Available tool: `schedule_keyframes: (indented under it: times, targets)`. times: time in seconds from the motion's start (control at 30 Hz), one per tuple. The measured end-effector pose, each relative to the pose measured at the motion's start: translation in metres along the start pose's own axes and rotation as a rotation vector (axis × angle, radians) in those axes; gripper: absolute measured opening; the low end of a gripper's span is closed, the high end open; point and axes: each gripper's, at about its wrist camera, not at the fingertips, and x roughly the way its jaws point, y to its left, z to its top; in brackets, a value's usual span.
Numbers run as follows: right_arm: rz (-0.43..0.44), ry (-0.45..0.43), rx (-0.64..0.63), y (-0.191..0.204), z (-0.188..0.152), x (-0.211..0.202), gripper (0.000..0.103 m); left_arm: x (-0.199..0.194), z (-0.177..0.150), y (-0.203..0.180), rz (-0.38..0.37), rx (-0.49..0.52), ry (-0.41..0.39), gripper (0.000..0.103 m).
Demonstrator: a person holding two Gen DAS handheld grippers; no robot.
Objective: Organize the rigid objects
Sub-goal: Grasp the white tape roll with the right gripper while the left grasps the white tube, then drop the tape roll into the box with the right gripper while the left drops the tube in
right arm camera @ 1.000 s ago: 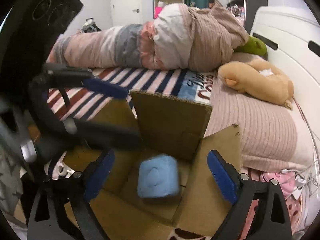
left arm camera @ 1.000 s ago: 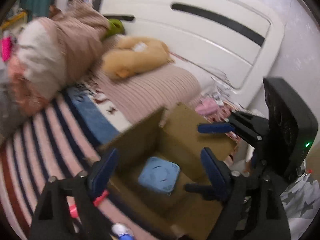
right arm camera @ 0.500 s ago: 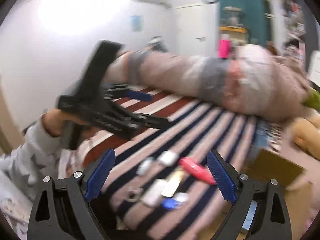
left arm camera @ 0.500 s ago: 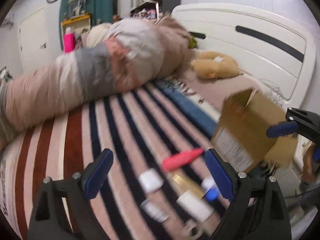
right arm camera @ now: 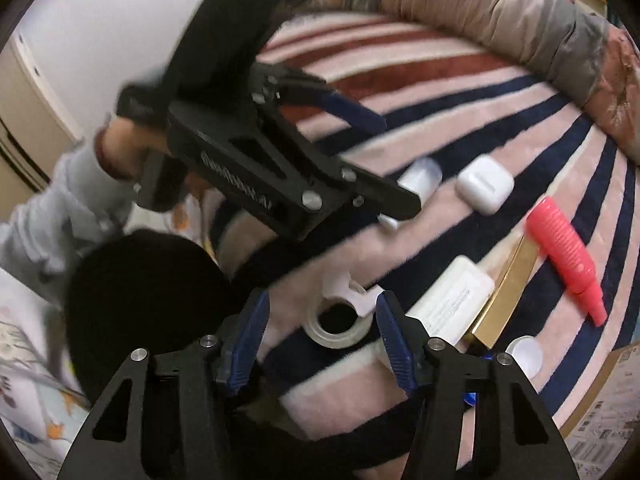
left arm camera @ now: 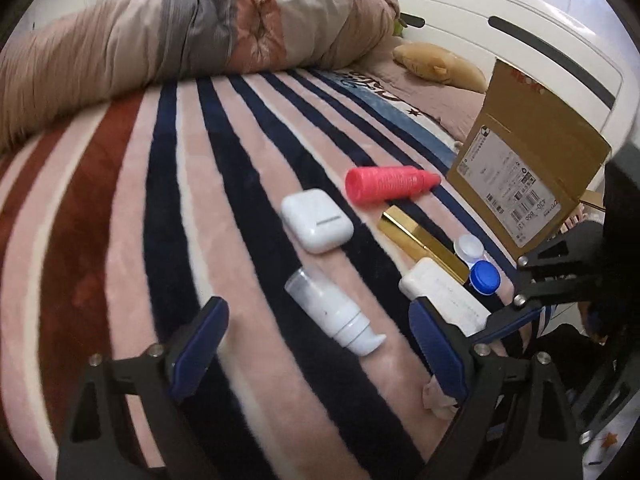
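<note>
Left wrist: my left gripper (left arm camera: 316, 340) jaws spread over pump bottle (left arm camera: 334, 314); right gripper (right arm camera: 322, 338) jaws spread around tape roll (right arm camera: 338, 326).

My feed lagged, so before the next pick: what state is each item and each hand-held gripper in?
Left hand-held gripper: open, empty, above the pump bottle.
Right hand-held gripper: open, straddling the tape roll.
Tape roll: lying flat, hole up.
Pump bottle: lying on its side.
Red bottle: on its side, capped.
Earbud case: shut.
Gold box: lying flat.
Cardboard box: flap raised.
</note>
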Motion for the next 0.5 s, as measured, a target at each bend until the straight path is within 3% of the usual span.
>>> schedule_keyframes:
  times: [0.03,0.1,0.17,0.27,0.3,0.5]
  targets:
    - [-0.005,0.013,-0.009,0.000,0.000,0.003,0.051,0.002,-0.002,0.000,-0.015,-0.006,0.008,0.081]
    - [-0.023,0.033,-0.038,0.002,-0.003,0.008,0.037,0.007,-0.003,-0.002,-0.024,-0.006,0.021,0.071]
    - [-0.042,0.040,-0.046,0.005,-0.005,0.010,0.037,0.010,-0.003,-0.005,-0.006,-0.002,0.022,0.063]
    - [-0.080,0.019,-0.050,0.007,-0.007,0.000,0.037,0.015,0.000,-0.003,0.016,-0.039,0.032,0.028]
    - [-0.090,0.008,-0.046,0.008,-0.008,-0.003,0.037,0.016,0.001,-0.002,0.023,-0.046,0.036,0.022]
    - [-0.178,-0.126,0.036,0.016,-0.011,-0.065,0.037,0.016,0.004,-0.002,0.046,-0.044,0.041,0.022]
